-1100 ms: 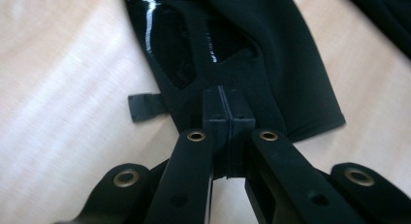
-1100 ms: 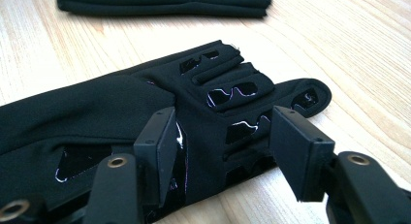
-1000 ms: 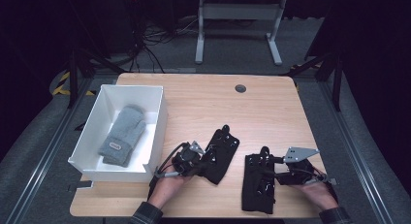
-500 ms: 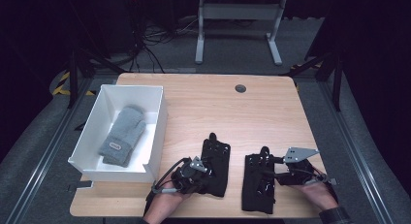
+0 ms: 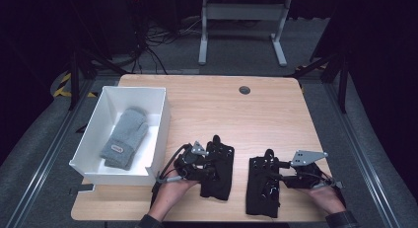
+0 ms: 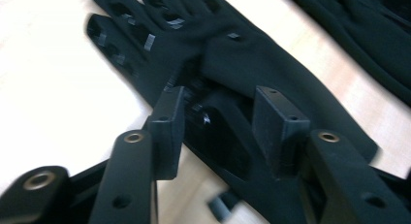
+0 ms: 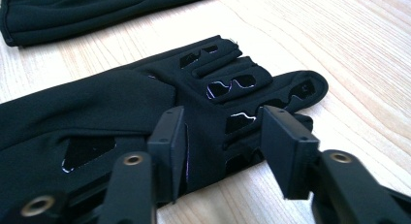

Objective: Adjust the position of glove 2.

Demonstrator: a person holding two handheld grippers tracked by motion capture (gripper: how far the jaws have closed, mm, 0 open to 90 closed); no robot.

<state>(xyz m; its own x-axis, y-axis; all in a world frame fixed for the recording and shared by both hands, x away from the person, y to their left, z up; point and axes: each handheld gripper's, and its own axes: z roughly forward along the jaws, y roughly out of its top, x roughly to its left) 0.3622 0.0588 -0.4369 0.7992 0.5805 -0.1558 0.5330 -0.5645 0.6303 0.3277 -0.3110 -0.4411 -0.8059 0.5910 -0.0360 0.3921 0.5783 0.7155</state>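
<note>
- Working two black gloves at the near edge of the table (image 5: 207, 97), you have one under each hand: the left glove (image 5: 217, 167) at about 6 o'clock, the right glove (image 5: 262, 186) at about 5 o'clock, lying flat and apart with wood between them.
- Your left gripper (image 5: 209, 165) sits over the left glove's near side; in the left gripper view its jaws have just been opening and stand spread, a fold of glove (image 6: 223, 136) between the pads but not pinched. That reads as a release, so the glove stays where it lies.
- Your right gripper (image 5: 277, 176) reaches in from 3 o'clock; its jaws have just been closing around the folded finger end (image 7: 218, 112) of the right glove, with the left pad against the cloth and the right pad (image 7: 283, 146) off it. I judge this a grip not yet made.
- At 9 o'clock the white box (image 5: 162, 119) holds a grey mitten (image 5: 124, 136), probably where the gloves belong; keeping them side by side suits pairing them first.
</note>
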